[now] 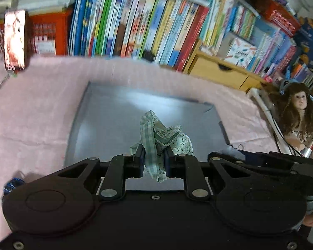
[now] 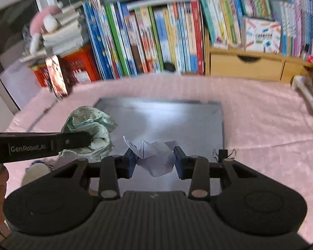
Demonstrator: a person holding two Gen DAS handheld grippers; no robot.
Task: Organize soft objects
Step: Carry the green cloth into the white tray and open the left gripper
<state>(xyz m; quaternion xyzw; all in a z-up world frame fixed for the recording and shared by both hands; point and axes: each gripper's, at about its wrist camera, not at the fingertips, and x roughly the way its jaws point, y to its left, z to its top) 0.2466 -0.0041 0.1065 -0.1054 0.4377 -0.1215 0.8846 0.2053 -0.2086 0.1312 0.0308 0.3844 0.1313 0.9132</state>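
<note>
- Left gripper (image 1: 154,160): jaws nearly closed, clamping a bunched green patterned cloth (image 1: 162,139) held above the grey mat (image 1: 106,125).
- Grey mat: flat on the pink tablecloth (image 1: 31,104), in front of a row of books (image 1: 135,20).
- Right gripper (image 2: 154,160): jaws pressed on a crumpled pale lilac cloth (image 2: 156,158), also above the mat.
- Doll (image 1: 300,116): far right, beside the table.

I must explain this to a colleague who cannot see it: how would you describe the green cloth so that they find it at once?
Look at the grey tray lying on the pink table cover in front of the row of books. Above it, the left tongs pinch a crumpled green cloth. Its checked and flowered green fabric with a lace edge sets it apart from the plain white cloth in the right tongs.
</note>
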